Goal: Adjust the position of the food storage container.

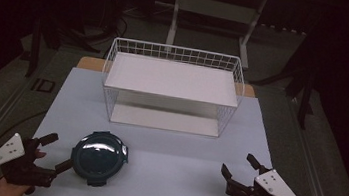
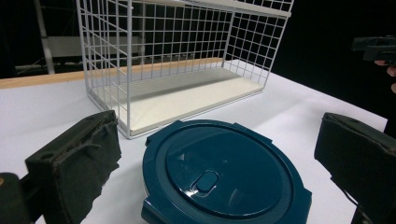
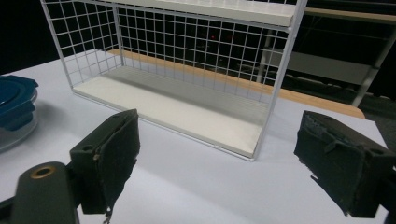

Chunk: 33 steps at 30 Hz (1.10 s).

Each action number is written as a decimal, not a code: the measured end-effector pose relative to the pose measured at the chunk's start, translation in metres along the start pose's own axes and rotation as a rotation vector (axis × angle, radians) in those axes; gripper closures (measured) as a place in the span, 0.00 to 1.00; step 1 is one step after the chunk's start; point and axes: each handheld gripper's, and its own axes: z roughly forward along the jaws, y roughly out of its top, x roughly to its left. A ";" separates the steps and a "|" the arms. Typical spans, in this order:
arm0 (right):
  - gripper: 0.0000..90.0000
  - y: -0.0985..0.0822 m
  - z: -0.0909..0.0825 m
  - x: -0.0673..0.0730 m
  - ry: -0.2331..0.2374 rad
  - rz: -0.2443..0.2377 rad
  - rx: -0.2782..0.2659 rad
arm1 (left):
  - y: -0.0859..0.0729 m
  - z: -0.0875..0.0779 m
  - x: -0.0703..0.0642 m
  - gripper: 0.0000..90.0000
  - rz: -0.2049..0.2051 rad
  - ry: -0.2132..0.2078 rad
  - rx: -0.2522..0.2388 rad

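Left gripper [image 1: 55, 153] fingers apart, flanking teal lidded container [image 1: 99, 157], no contact yet. Right gripper [image 1: 240, 172] fingers apart, idle. Wire rack [image 1: 171, 85] holds nothing; grasp and placement pending.

**Bright table, black surroundings**

Overhead light whitens the table sheet [image 1: 156, 151] while the room behind falls near-black. A glare patch shines on the dark teal container lid [image 1: 98, 156]. Close-up jaw pads [image 3: 107, 163] look soft, slightly out of focus.
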 end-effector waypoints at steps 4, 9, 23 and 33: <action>0.15 0.000 0.000 0.001 0.006 0.002 0.001 | 0.004 -0.001 -0.002 0.00 0.007 -0.004 -0.009; 0.15 0.001 0.000 0.001 0.005 0.007 0.001 | 0.013 -0.001 -0.001 0.00 0.011 -0.027 -0.009; 0.15 0.001 0.002 0.002 0.018 0.017 0.006 | 0.026 -0.001 0.024 0.06 0.028 -0.101 0.161; 0.15 0.000 0.003 0.002 0.023 0.023 0.011 | 0.009 -0.005 0.044 0.66 0.069 -0.045 0.292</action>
